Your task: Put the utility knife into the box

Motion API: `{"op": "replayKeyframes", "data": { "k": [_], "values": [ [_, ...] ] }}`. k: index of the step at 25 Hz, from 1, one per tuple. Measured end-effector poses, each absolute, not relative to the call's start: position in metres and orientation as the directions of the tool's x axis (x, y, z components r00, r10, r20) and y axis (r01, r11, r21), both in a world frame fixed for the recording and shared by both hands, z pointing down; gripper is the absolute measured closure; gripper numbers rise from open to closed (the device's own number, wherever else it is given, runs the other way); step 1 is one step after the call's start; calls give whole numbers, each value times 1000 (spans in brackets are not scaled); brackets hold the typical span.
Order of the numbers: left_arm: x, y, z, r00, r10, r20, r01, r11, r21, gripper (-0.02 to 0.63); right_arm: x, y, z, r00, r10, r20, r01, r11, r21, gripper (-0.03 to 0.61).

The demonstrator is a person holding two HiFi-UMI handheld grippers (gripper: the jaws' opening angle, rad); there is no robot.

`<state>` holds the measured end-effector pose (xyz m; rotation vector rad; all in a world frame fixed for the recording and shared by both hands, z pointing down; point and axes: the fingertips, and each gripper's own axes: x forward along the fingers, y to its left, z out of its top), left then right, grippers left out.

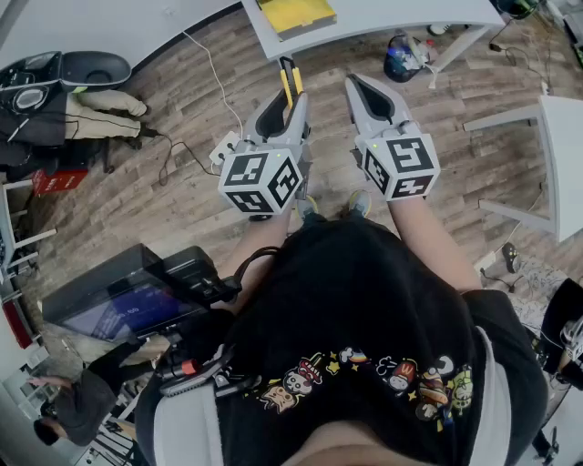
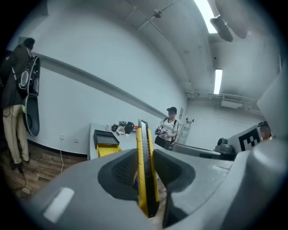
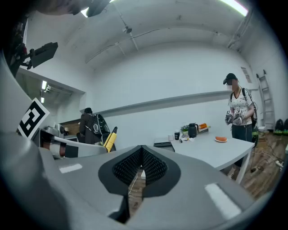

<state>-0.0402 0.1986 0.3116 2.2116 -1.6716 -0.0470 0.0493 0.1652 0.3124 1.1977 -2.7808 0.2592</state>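
Note:
My left gripper (image 1: 290, 89) is shut on a yellow and black utility knife (image 1: 290, 80), which sticks out forward past its tips. In the left gripper view the knife (image 2: 145, 166) stands clamped edge-on between the two grey jaws, pointing up and away. The open box (image 1: 296, 14), yellow inside, lies on the white table (image 1: 383, 16) ahead; it also shows as the box (image 2: 106, 143) in the left gripper view. My right gripper (image 1: 357, 84) is beside the left one, shut with nothing in it, its pads (image 3: 153, 165) meeting at the tip.
Both grippers are held above a wood floor, short of the table. A dark kettle (image 3: 193, 130), a cup and an orange item sit on the table. One person (image 3: 239, 119) stands at its far end. A second white table (image 1: 560, 155) is at the right. A power strip (image 1: 224, 146) lies on the floor.

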Motion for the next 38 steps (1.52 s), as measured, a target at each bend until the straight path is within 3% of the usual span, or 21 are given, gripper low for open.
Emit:
{"op": "replayKeyframes", "data": {
  "k": [13, 24, 30, 38],
  "values": [
    [-41, 185, 314, 247, -949, 194, -924, -171, 341, 495, 56, 153, 317, -713, -676, 184, -699, 704, -123, 555],
    [-3, 131, 336, 183, -954, 239, -941, -99, 323, 495, 99, 92, 341, -752, -632, 188, -658, 736, -159, 555],
    [-35, 73, 354, 212, -944, 254, -931, -116, 346, 495, 64, 40, 360, -743, -630, 226, -665, 733, -143, 555],
    [-130, -57, 402, 320, -886, 335, -879, -146, 453, 495, -34, -76, 376, -673, -675, 301, -733, 664, -148, 555]
  ]
}}
